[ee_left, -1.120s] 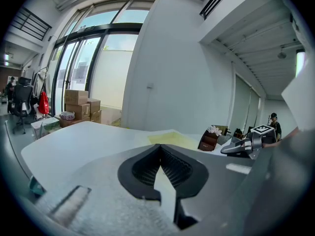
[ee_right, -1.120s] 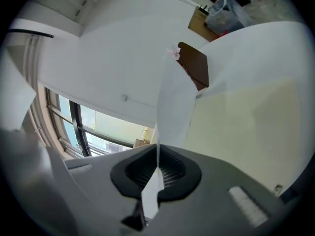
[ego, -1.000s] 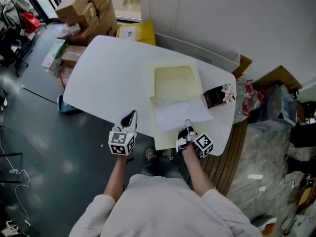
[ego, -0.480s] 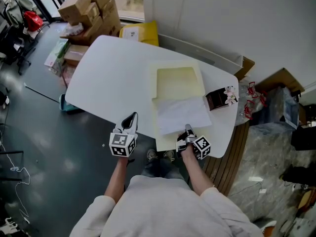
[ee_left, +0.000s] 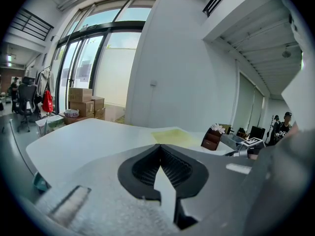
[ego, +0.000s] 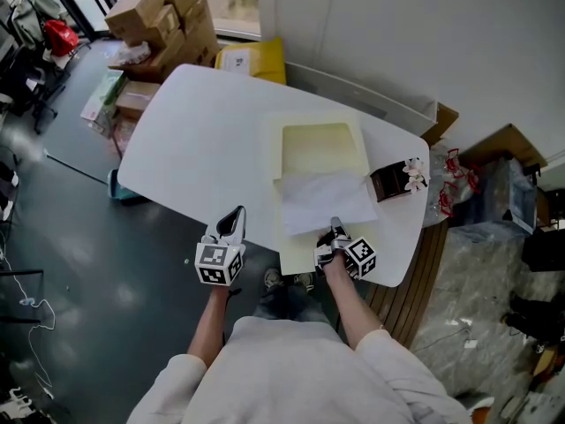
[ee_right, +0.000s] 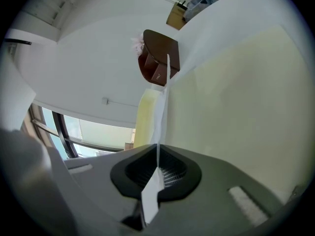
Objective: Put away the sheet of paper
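White sheet of paper (ego: 325, 203) caught by its near edge, draped over the open pale-yellow folder (ego: 322, 148) on the white oval table (ego: 194, 140)!
Right gripper (ego: 335, 234) has its jaws clamped on that thin edge, the sheet rising edge-on from between them. Left gripper (ego: 232, 223) hovers at the table's near rim, jaws together on nothing. The danger, I'd say: push forward and the limp sheet buckles or creases, slips from so slim a bite, or drags the unpinned folder toward the small brown box (ego: 388, 179) just beside it.

Paper (ego: 325, 203) hides folder (ego: 322, 148) middle; person's torso (ego: 300, 369) cut by bottom edge.
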Demonstrator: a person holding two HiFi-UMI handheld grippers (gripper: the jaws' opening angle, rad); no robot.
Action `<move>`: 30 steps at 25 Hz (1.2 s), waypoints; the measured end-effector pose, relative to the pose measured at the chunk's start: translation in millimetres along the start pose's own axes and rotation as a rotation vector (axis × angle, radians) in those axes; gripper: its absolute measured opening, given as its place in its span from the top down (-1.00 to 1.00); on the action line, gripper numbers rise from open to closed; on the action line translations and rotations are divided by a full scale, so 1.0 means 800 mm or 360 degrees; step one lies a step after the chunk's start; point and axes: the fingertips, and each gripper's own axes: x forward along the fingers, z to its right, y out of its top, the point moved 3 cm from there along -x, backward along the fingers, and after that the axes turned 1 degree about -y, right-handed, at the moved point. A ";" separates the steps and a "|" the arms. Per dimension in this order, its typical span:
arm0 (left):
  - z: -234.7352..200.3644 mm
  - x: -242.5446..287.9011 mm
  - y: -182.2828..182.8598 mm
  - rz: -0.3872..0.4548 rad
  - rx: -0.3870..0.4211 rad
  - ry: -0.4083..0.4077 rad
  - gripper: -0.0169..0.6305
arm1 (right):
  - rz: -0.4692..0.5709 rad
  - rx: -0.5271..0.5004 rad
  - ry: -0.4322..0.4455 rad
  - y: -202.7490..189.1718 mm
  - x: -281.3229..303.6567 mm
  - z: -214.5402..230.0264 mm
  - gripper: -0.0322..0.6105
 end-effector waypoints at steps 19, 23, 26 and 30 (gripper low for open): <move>-0.014 0.021 -0.001 -0.0023 -0.0038 0.0027 0.93 | -0.0009 0.0009 0.0058 -0.004 0.067 -0.046 0.89; -0.018 0.022 -0.002 -0.0029 -0.0040 0.0039 0.93 | 0.0007 -0.0004 0.0053 0.009 0.083 -0.047 0.89; -0.021 0.020 -0.003 -0.0041 -0.0048 0.0050 0.93 | -0.0009 -0.0024 0.0058 0.013 0.094 -0.052 0.89; -0.021 0.024 -0.006 -0.0045 -0.0068 0.0062 0.93 | -0.0016 -0.0041 0.0060 0.018 0.112 -0.054 0.89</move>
